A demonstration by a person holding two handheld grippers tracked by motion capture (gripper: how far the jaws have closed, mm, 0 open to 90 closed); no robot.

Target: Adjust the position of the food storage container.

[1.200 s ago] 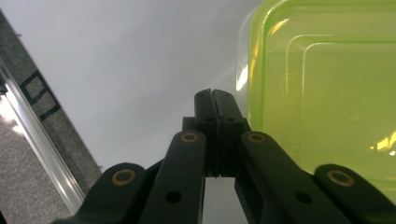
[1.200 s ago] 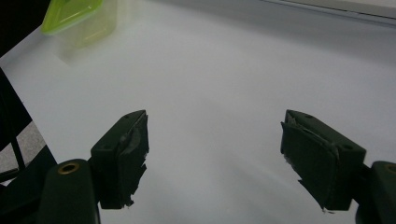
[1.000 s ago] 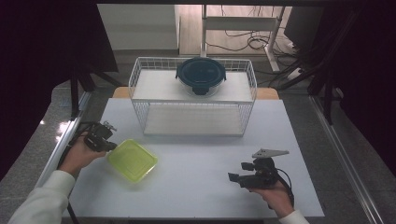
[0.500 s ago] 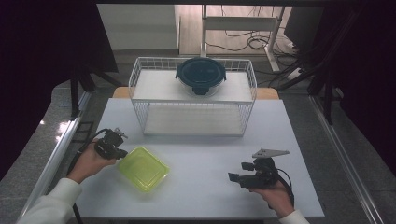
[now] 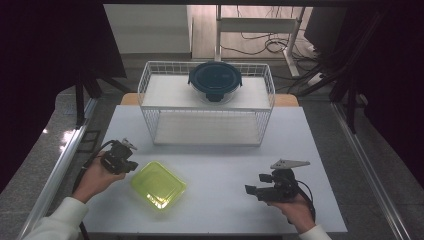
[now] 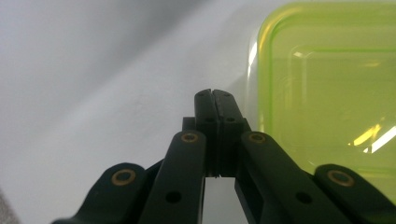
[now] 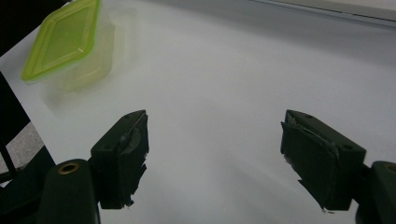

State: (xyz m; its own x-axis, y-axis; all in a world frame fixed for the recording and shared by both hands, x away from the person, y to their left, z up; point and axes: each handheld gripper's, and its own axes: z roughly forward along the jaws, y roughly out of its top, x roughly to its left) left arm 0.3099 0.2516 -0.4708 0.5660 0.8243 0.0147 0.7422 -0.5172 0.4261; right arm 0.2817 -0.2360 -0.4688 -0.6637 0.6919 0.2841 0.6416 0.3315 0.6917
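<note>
Clenched empty, the left gripper (image 5: 131,166) sat just beside the yellow-green lidded container (image 5: 158,184); the right gripper (image 5: 251,190), well apart from it, gaped.

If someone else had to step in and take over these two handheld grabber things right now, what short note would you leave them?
Left gripper: jaws shut, empty, beside the near-left edge of the yellow-green lidded container; whether they touch is unclear.
Right gripper: jaws wide open, empty, low over bare table at the right.
Container sits on the table, front left, lid on. A round dark-lidded container rests on top of the white wire rack at the back.
Done: nothing gripped.
Left: probably to grasp the yellow-green container and move it, perhaps to the rack.
</note>
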